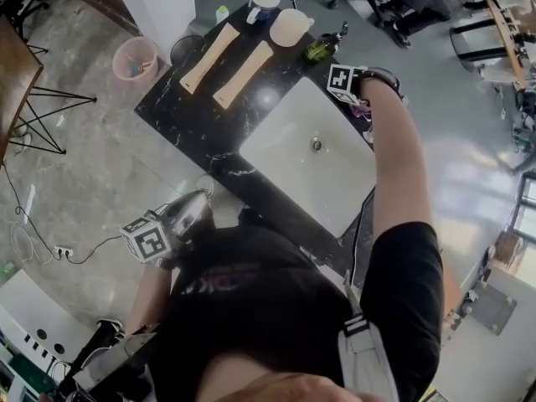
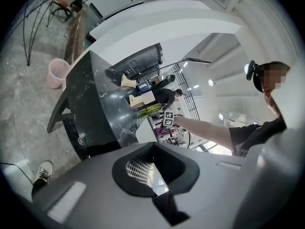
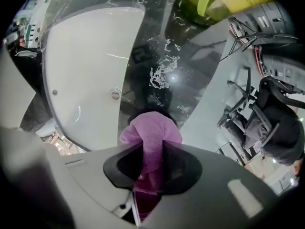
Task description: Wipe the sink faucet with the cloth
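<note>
**Head view.** The right gripper (image 1: 355, 92) is at the far corner of the white rectangular sink (image 1: 285, 153), which is set in the black marbled worktop (image 1: 193, 111). A purple terry cloth (image 1: 362, 109) shows just under the gripper. The left gripper (image 1: 180, 220) is held low on the near side of the sink, off the worktop. The faucet cannot be made out.

**Left gripper view.** The fingers are drawn together with nothing between them.

**Right gripper view.** The fingers are clamped on the cloth, and a bunched pad stands proud of the tips, over the worktop beside the sink.

**Handling (judged).**
- The cloth is light, limp and slightly grippy, and should mould round metal.
- A hold on its bunched middle suits best, leaving the pad free.

**Writing.** None is legible. The print on the yellow-green bottle (image 1: 321, 50) beyond the sink is too small to read.
</note>
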